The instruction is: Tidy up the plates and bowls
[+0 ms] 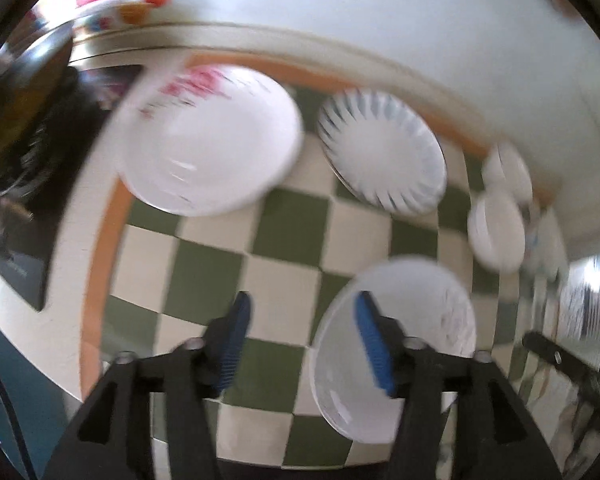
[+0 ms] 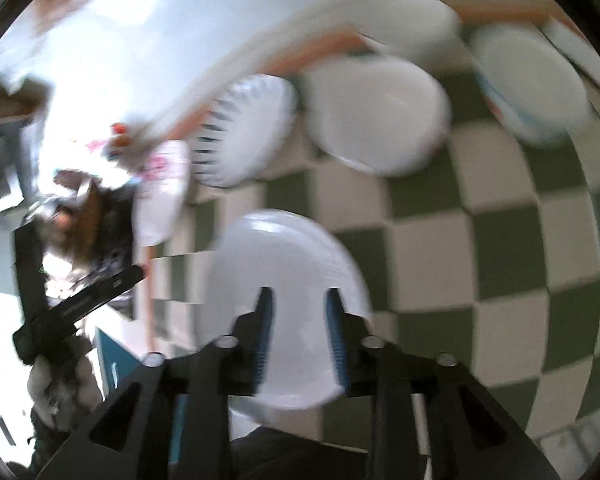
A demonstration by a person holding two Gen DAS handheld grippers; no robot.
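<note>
We are looking over a green-and-cream checked cloth (image 1: 284, 240): a pink-flowered white plate (image 1: 208, 140), a blue-fluted white plate (image 1: 384, 152), stacked small white bowls (image 1: 496, 228), all empty. Our left gripper (image 1: 302, 344) and right gripper (image 2: 298, 340) are hanging partly open, gripping nothing, above a plain white plate (image 2: 288, 280).

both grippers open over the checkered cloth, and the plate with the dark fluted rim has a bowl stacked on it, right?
Not quite. The plate with the dark fluted rim has nothing on it; the left wrist view shows its face bare. The rest holds: the left gripper and right gripper both stand open with nothing between the pads, over the checkered cloth.
</note>
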